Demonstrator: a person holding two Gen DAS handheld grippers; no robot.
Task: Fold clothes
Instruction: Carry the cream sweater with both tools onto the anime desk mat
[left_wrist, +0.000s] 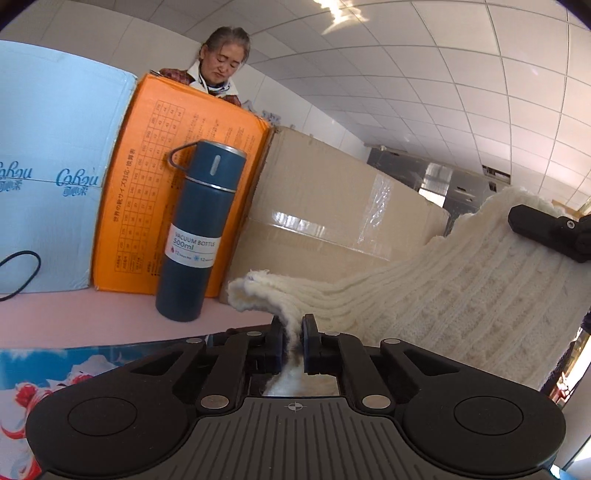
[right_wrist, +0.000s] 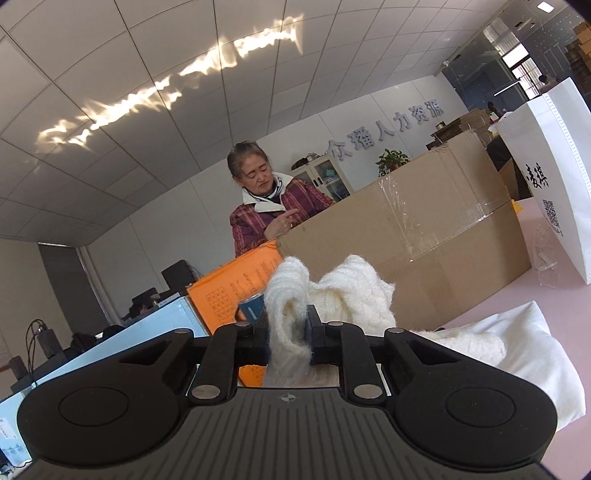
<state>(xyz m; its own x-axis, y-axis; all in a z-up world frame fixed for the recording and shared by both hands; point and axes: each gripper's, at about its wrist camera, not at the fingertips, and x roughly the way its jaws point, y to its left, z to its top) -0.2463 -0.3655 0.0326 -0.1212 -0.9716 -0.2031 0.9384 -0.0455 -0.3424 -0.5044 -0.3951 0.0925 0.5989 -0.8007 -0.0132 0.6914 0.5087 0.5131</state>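
A cream ribbed knit sweater (left_wrist: 461, 288) hangs stretched in the air between both grippers. My left gripper (left_wrist: 293, 332) is shut on one edge of it, above the pink table. The right gripper's black finger (left_wrist: 546, 225) shows at the far right, holding the other end higher up. In the right wrist view my right gripper (right_wrist: 290, 332) is shut on a bunched fold of the sweater (right_wrist: 343, 291). More white cloth (right_wrist: 517, 347) lies on the table to its right.
A blue vacuum bottle (left_wrist: 195, 236) stands on the pink table (left_wrist: 92, 314) before an orange box (left_wrist: 155, 155), a light blue carton (left_wrist: 48, 166) and a taped cardboard box (left_wrist: 332, 206). A woman (right_wrist: 266, 195) stands behind the boxes. A white bag (right_wrist: 554, 177) stands right.
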